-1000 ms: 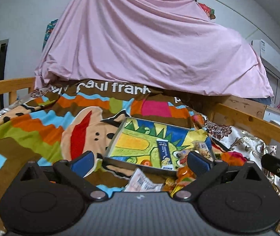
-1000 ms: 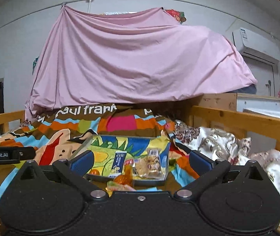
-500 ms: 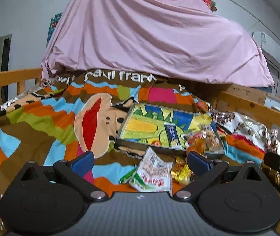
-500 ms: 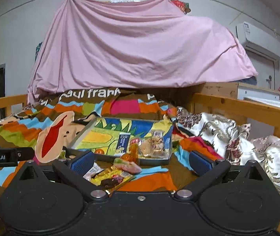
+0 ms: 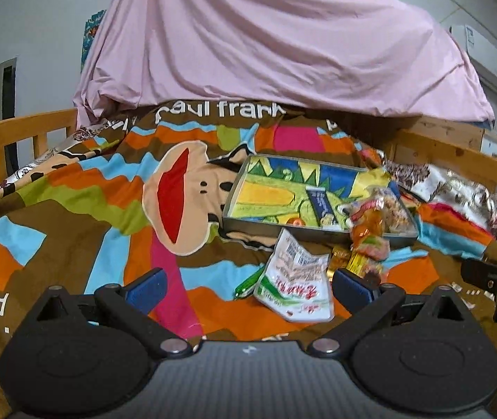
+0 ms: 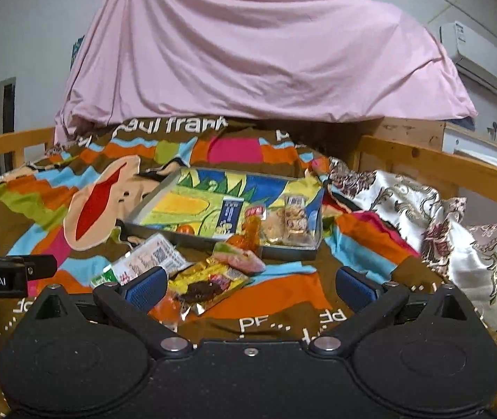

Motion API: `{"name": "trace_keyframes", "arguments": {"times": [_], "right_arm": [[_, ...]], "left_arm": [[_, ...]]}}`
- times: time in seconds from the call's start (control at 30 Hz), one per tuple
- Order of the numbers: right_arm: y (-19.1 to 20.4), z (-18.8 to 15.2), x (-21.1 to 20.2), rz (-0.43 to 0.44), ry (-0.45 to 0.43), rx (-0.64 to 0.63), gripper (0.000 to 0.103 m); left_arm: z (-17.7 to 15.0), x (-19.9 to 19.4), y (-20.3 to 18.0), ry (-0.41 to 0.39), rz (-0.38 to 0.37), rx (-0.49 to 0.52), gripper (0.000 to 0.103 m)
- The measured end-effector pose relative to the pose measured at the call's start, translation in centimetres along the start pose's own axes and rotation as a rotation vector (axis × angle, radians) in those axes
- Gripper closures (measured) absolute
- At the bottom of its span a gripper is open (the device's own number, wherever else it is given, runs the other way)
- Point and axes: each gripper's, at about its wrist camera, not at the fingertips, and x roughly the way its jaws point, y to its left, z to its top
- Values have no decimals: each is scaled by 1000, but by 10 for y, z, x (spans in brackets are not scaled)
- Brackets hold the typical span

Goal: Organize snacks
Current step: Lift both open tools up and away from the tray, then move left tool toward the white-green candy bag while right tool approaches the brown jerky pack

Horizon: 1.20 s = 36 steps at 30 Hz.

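The left gripper (image 5: 246, 286) and the right gripper (image 6: 248, 282) both hover low over the bed's blanket (image 5: 73, 216) with fingers spread wide and empty. The tray (image 6: 157, 197) lies further back on the blanket and already holds a blue sachet (image 6: 229, 216) and clear biscuit packs (image 6: 292, 221). Loose snacks lie in front of it: a white packet (image 5: 292, 288) near the left gripper, a yellow wrapper (image 6: 206, 281) by the right gripper's left finger, and a pink candy pack (image 6: 241, 258) just before the tray's front wall. The likely trouble is the soft, uneven blanket: flat, crinkly packets may slide or fold away as fingers close, or cloth may be pinched with them. The overlapping wrappers could also come up together.
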Motion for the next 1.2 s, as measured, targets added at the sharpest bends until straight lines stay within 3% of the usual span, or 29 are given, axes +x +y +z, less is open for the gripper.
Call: {"name": "trace_keyframes", "arguments": {"times": [0.37, 1.2], "right_arm": [[10, -8, 18, 32, 99, -25, 1], [20, -11, 30, 94, 121, -58, 1]], "left_arm": [[-11, 12, 2, 82, 18, 37, 0], [-10, 27, 2, 136, 32, 17, 1]]}}
